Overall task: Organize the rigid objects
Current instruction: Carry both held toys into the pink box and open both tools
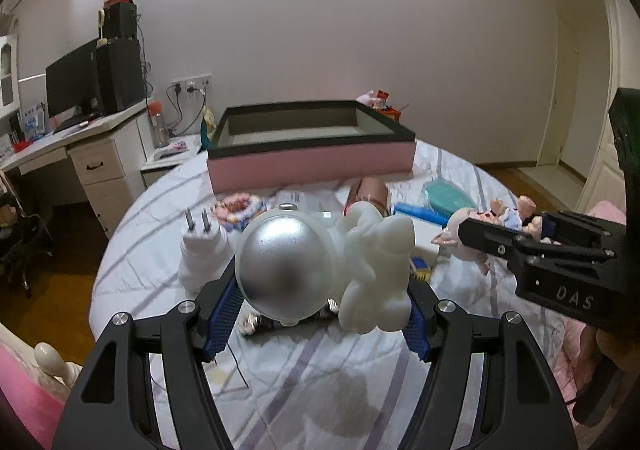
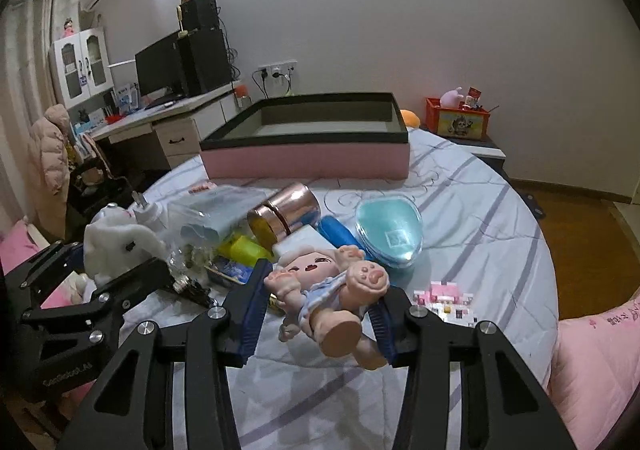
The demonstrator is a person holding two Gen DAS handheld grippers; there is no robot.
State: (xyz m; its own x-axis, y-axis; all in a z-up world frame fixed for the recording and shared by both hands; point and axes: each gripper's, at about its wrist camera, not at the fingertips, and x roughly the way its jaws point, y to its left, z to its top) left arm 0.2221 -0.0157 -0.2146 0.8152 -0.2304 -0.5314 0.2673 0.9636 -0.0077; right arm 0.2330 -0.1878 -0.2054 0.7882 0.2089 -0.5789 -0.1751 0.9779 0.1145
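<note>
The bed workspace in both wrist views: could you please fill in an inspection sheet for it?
Surface: bed with a striped white sheet.
Job's things: astronaut figure in the left gripper; pig doll in the right gripper; pink box, open, nothing seen inside.
Clutter: copper tin, teal case, blue tube, white plug, block toy, all on the sheet.
Grippers: both shut on their toys, lifted off the sheet.
Cables: thin black wire on the sheet; leads at the wall socket.
Surroundings: desk with monitor; orange crate.
</note>
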